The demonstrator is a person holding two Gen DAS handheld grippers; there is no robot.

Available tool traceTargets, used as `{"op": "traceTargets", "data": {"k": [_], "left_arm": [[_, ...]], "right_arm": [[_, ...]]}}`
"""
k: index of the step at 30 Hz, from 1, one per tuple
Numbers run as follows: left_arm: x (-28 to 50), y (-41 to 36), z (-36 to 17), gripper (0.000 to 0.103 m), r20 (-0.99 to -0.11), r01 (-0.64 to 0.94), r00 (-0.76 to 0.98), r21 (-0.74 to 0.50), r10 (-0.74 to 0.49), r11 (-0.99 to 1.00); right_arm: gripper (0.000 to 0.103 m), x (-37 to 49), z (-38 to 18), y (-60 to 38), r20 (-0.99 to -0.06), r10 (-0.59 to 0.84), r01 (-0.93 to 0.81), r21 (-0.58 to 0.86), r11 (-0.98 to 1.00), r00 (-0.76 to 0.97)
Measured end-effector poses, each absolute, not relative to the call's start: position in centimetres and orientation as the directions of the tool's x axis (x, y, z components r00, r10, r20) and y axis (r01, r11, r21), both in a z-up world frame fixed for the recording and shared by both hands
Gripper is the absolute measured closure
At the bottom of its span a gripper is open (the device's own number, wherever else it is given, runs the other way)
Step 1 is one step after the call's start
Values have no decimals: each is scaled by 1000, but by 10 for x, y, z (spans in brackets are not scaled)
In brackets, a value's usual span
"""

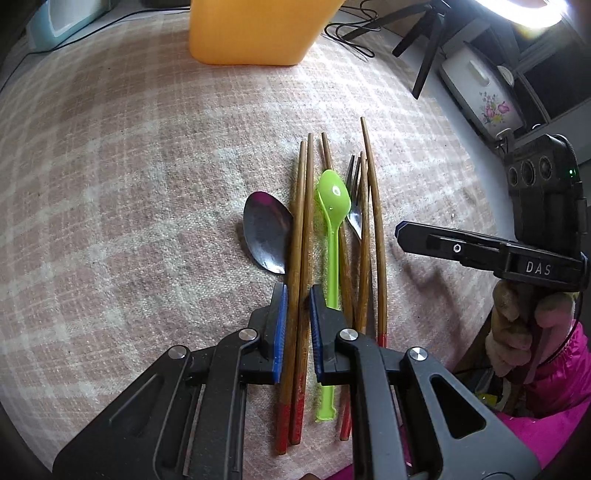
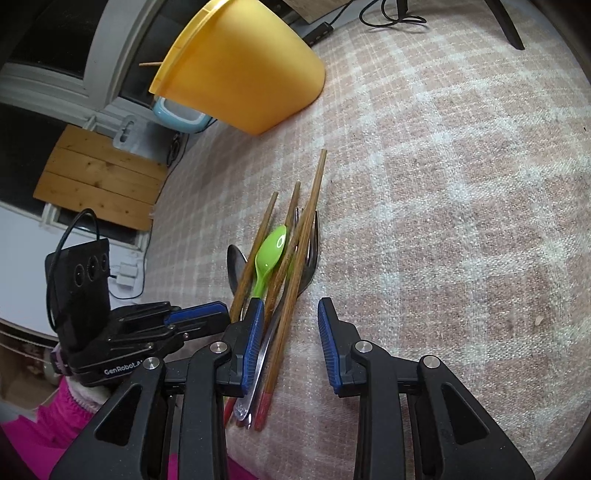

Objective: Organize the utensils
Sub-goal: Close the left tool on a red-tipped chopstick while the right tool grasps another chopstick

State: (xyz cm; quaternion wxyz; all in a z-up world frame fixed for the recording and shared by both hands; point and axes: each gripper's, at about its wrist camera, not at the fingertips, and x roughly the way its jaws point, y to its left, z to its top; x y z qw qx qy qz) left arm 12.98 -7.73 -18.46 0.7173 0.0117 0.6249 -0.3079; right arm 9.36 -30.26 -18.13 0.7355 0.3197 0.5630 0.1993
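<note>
The left gripper (image 1: 297, 325) is sitting nearest the lens, its blue-padded jaws closing around a pair of chopsticks (image 1: 301, 236) lying side by side on the checked cloth (image 1: 129, 166) covering the tabletop. The whole bundle is lying toward the near edge of the tabletop. Five wooden chopsticks with red ends are showing in the left wrist view: the two between the jaws and three more (image 1: 373, 229) to the right. Among them are lying one green plastic spoon (image 1: 332, 206), one dark metal spoon (image 1: 267, 238) to the left of the gripped pair, and one metal fork (image 1: 355, 199) partly covered by chopsticks.

The right gripper (image 2: 291, 343) is hovering with its jaws spread wide and nothing between them, its left finger (image 2: 253, 343) standing over the handle ends of the bundle.

One orange plastic container (image 1: 255, 29) is standing toward the far edge of the tabletop, well apart from the utensils. Black cables (image 1: 351, 33) and a tripod leg (image 1: 428, 48) are lying beyond it at the far right corner.

The right wrist view alone is showing the container's open rim with a thin stick tip (image 2: 149, 64) poking out, and a clear utensil handle (image 2: 247, 398) lying under the chopsticks. The left wrist view alone is showing a white floral-printed appliance (image 1: 480, 92) off the tabletop's right edge.
</note>
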Motion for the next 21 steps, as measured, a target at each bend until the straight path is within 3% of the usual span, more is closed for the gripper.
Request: {"op": "traceTargets", "data": {"k": [15,21], "left_arm": [[135,-68,-185,92,-906,450,42,-359,-421,818],[134,-77,-183,92,-916,473,51,-328,-397,818]], "right_arm": [[90,106,-189,-279,-724,641,68,675,735,255],[91,110,-191,-278,-728,639,74,672,737,248]]}}
